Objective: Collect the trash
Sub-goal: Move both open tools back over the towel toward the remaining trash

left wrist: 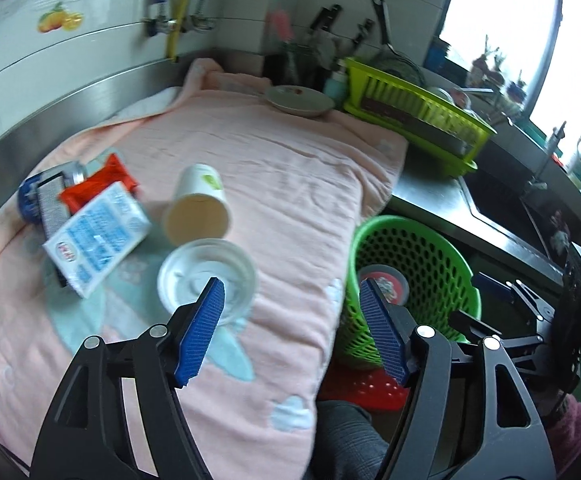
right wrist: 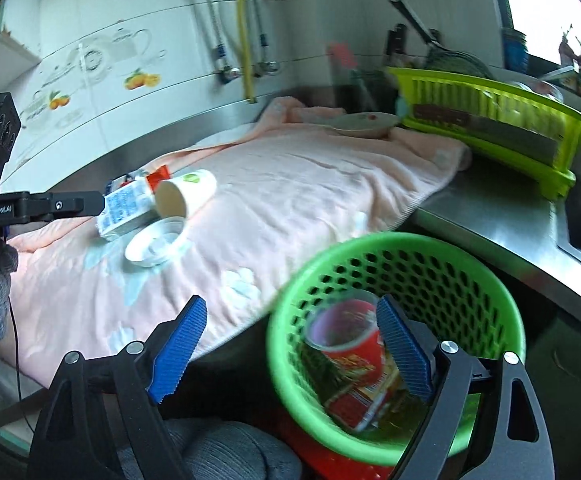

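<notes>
Both grippers are nearest the lens, jaws apart, nothing between pads: left gripper (left wrist: 292,322) hangs over the near edge of the pink towel (left wrist: 290,168); right gripper (right wrist: 290,350) hangs by the green bin (right wrist: 290,292), which sits low at near right, off the counter edge.

Status, judged from what lies where:
- Done: bin already holds a red cup (right wrist: 346,340) plus other printed wrappers under it, approx 2-3 items; exact count unclear due to blur
- Left on towel, left side: paper cup (left wrist: 198,200) lying on its side, mouth toward cam; white lid (left wrist: 206,276) just near of it; blue-white pack (left wrist: 98,240) to the left, touching or overlapping the orange wrapper (left wrist: 98,184); blue can (left wrist: 30,200) at far left, partly under a grey strip
- Not trash, prob. to stay: plate (left wrist: 298,100) at far end of towel, dish rack (left wrist: 410,116) far right

Est. progress: under half, approx 5 pcs remain

Next req.: left gripper is closest to lid and paper cup; either is a fair next pick. Lid is shallow and flat, so a rim pinch is needed. Pack/wrapper pile overlaps; lift top item first
</notes>
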The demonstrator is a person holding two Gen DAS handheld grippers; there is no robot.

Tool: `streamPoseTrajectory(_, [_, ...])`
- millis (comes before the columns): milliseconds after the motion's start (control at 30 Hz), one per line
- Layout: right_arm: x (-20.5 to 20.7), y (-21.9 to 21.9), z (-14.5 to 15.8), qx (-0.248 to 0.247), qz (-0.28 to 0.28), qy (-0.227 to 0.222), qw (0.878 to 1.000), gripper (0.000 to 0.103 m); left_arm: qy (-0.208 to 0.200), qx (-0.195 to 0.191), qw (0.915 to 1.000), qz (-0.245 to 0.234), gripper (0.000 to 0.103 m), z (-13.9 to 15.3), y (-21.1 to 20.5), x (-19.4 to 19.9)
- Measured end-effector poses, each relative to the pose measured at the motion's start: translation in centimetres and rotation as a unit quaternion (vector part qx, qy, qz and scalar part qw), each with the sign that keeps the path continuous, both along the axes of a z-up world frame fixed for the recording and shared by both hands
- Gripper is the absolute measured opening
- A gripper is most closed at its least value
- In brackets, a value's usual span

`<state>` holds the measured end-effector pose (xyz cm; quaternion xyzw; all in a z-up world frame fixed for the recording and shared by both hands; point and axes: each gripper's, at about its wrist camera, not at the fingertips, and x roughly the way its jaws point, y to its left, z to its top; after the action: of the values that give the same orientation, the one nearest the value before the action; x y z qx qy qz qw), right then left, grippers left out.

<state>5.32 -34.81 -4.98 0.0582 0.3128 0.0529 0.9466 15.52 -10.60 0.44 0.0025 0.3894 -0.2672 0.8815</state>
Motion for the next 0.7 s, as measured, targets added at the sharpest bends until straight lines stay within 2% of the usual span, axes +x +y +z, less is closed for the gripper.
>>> streamPoseTrajectory(300, [3.3,5.4,0.6,-0.002,0.065,0.000,0.998,0.089,-0.013,0.003,0.9980,0.063,0.077,0.8,6.1,0.8])
streamPoseTrajectory(700, [7.6,12.3,-0.2,-0.016,0.136,0.012,0.990,0.092,-0.018,0.009,0.9942,0.105,0.081,0.9,11.5,1.2])
